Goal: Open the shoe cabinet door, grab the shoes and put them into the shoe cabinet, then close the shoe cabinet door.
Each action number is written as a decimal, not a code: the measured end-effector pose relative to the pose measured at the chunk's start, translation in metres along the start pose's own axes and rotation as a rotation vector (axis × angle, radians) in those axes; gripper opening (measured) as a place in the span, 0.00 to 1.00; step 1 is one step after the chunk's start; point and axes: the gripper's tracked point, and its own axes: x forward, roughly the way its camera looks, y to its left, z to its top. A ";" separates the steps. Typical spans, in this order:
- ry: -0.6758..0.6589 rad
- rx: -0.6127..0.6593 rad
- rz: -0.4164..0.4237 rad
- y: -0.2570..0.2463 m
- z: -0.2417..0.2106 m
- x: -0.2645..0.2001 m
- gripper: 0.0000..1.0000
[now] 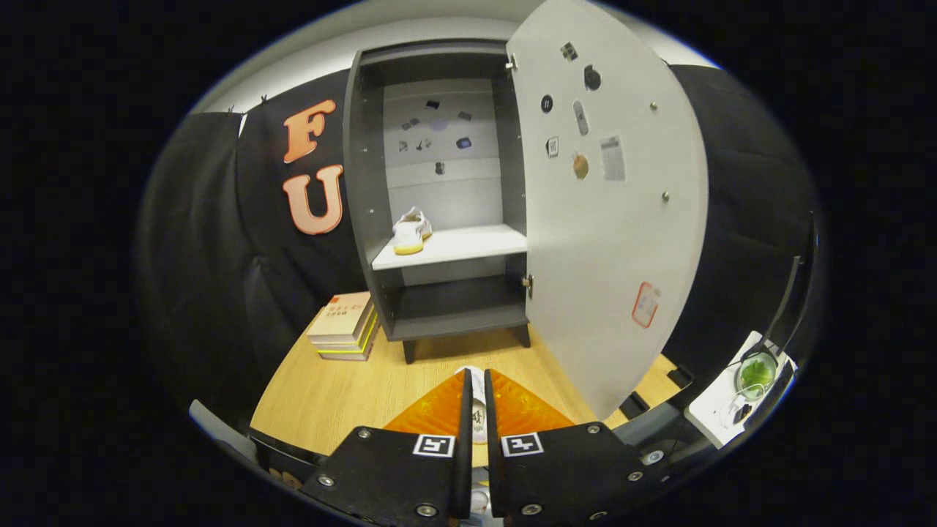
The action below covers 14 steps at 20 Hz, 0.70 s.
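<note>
Presently, gripper view, items as follows.
Claw (476,399): fingers nearly together, clamped on a white shoe (479,417), likely for carrying to the cabinet.
Shoe cabinet (446,197): on the tabletop (344,388), beyond the fingers.
Door (615,219): swung wide, giving access.
White shelf (468,245): holds one shoe, yellow-soled (411,233), at left.
Lower compartment: appears bare.
Books (345,326): stacked beside the cabinet.

Matt grey board cabinet (439,197) w/ smooth matt door (611,219), pale wood-grain surface (344,388), white canvas-look shoe (410,233), tongs (476,410) w/ orange ribbed plastic pads pinching a second white shoe (479,417), matt black plates.
</note>
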 end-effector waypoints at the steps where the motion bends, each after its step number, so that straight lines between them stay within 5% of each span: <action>1: 0.025 -0.011 0.004 0.003 -0.013 0.010 0.10; 14: 0.326 -0.030 0.114 0.024 -0.130 0.125 0.11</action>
